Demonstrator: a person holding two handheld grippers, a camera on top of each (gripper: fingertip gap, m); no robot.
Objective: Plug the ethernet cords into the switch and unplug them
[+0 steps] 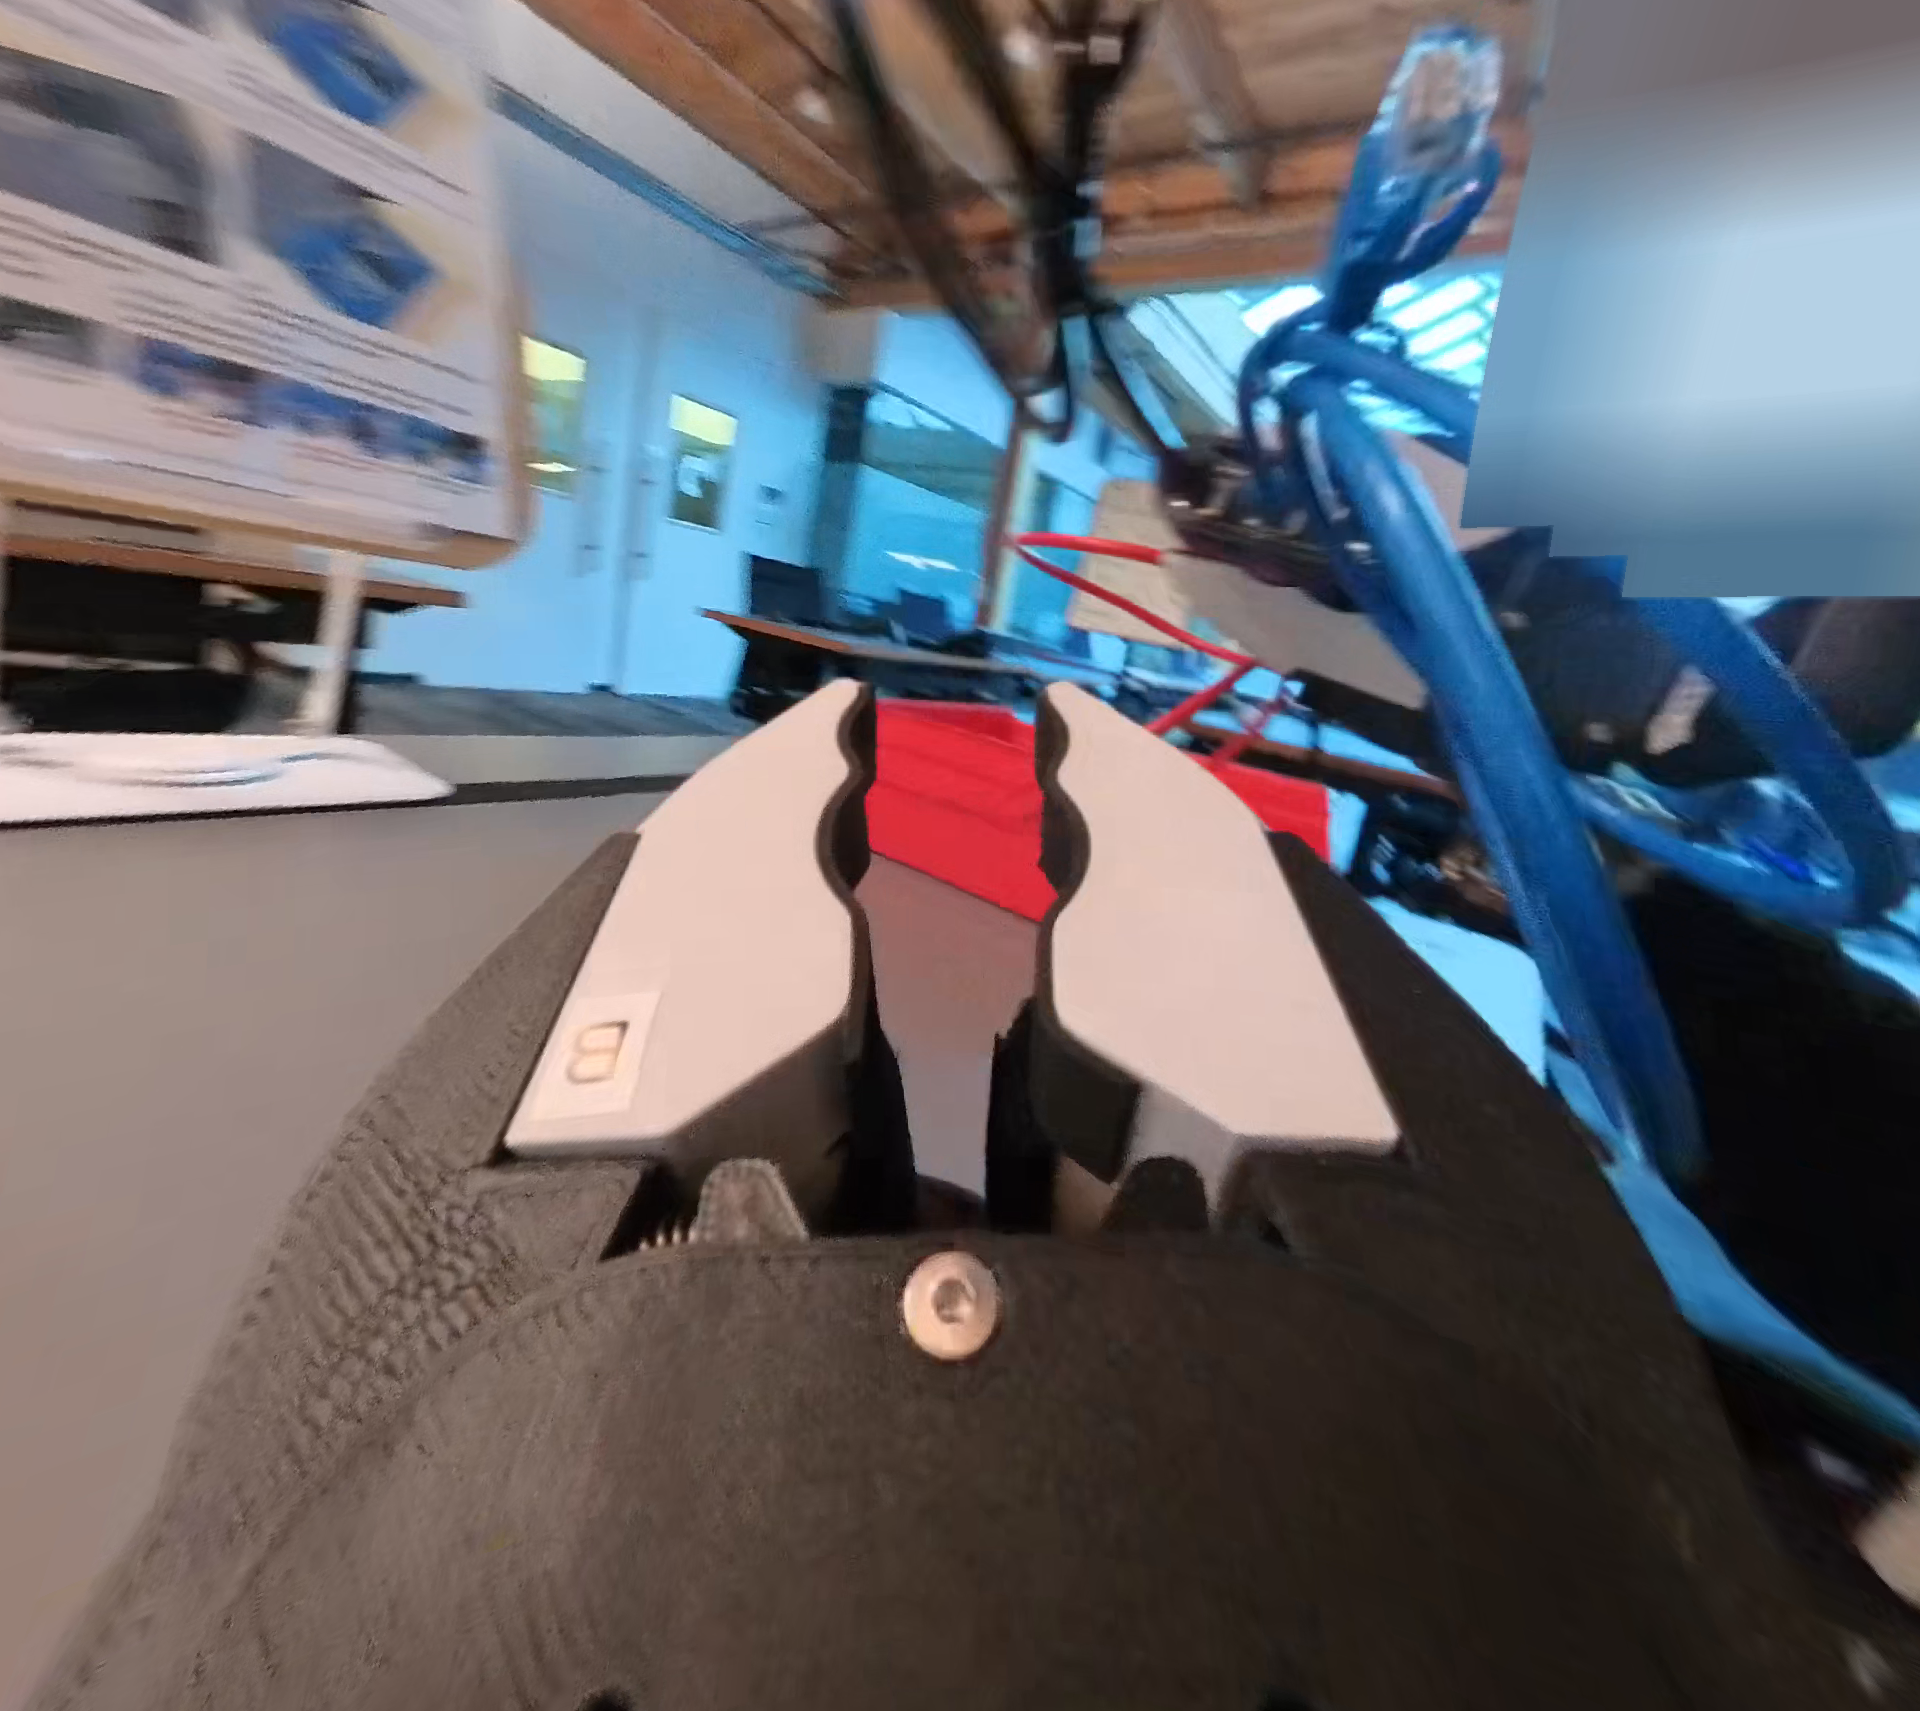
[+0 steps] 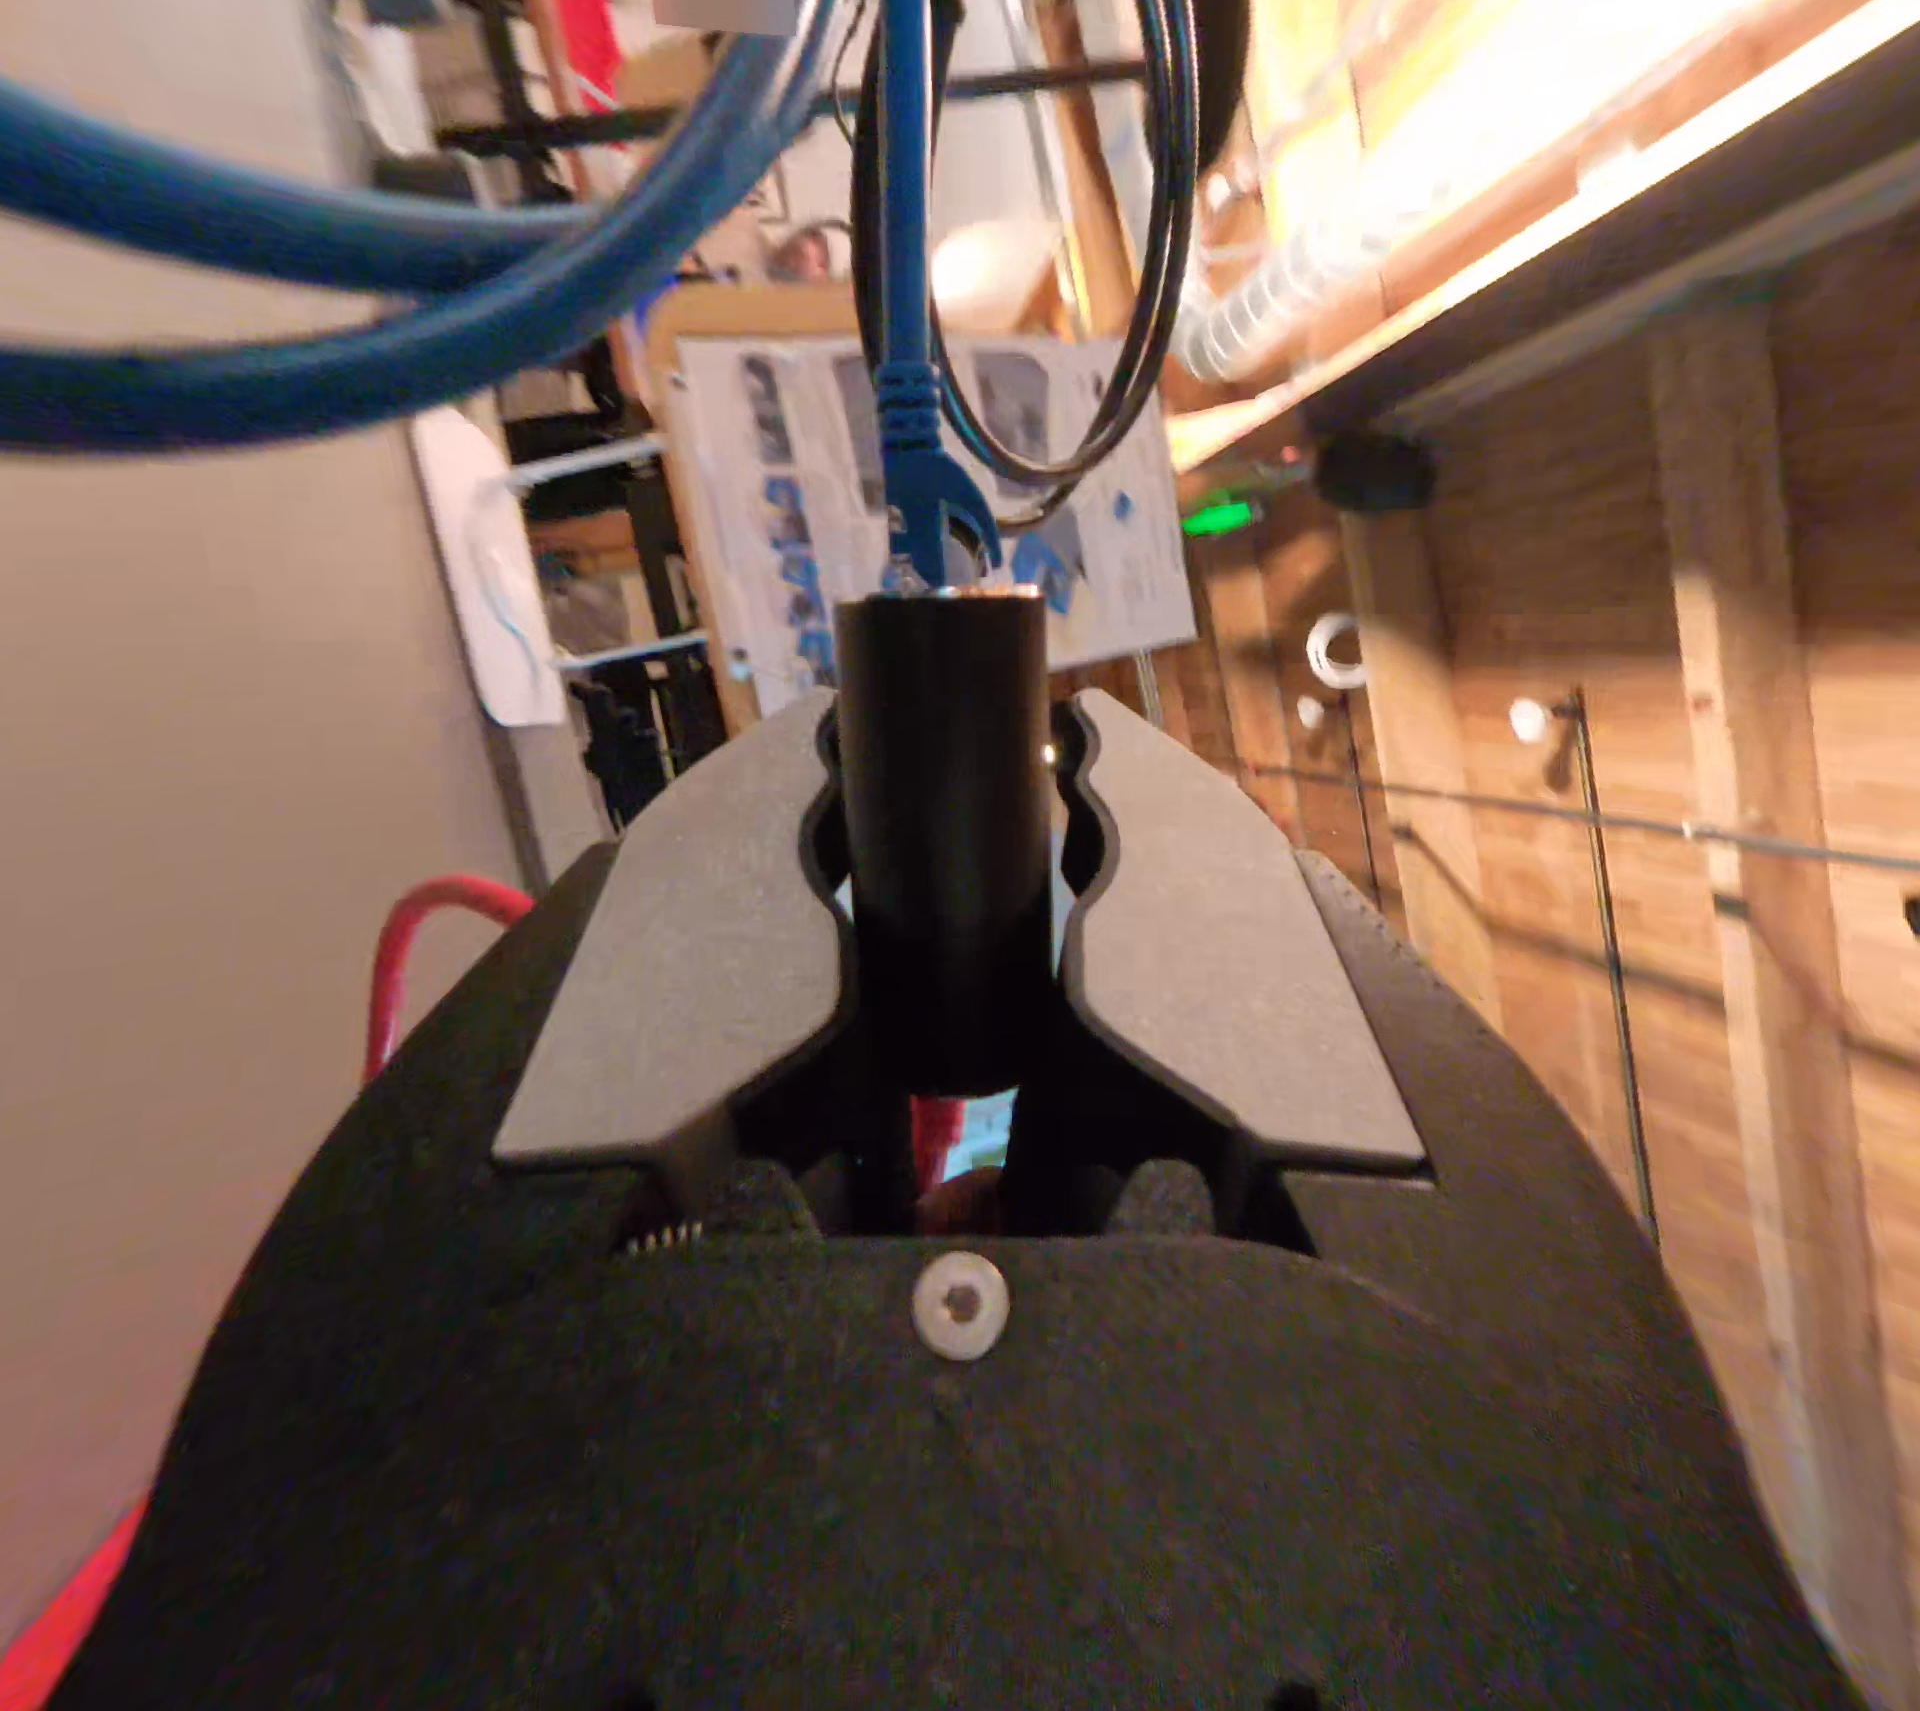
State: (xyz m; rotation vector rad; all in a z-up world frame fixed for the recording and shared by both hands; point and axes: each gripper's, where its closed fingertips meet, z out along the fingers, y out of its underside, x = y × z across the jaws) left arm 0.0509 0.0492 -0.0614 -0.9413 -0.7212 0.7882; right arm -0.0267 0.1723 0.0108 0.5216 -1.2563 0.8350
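A workshop room with bare wooden beams overhead, a poster board against the wall and a dark grey tabletop (image 1: 260, 986) below. The left gripper (image 1: 951, 731) hovers low over that table with its grey fingers spread a little and nothing between them; a patch of red shows beyond the gap (cloth or casing, too blurred to tell). To its right a bundle of blue ethernet cords (image 1: 1382, 508) rises in loops, one clear plug (image 1: 1439, 113) hanging free in the air. The right gripper (image 2: 951, 726) is clamped on a black cylindrical piece (image 2: 940, 768), presumably part of the switch hardware, though its shape does not settle that. A blue cord's plug (image 2: 925, 518) sits at the top end of this piece, apparently seated or nearly so. At least one cord looks unplugged, so work remains. Looping blue cords (image 2: 312, 311), a thin black cable coil (image 2: 1164, 207) and a red cord (image 2: 416, 934) crowd the space and could snag.
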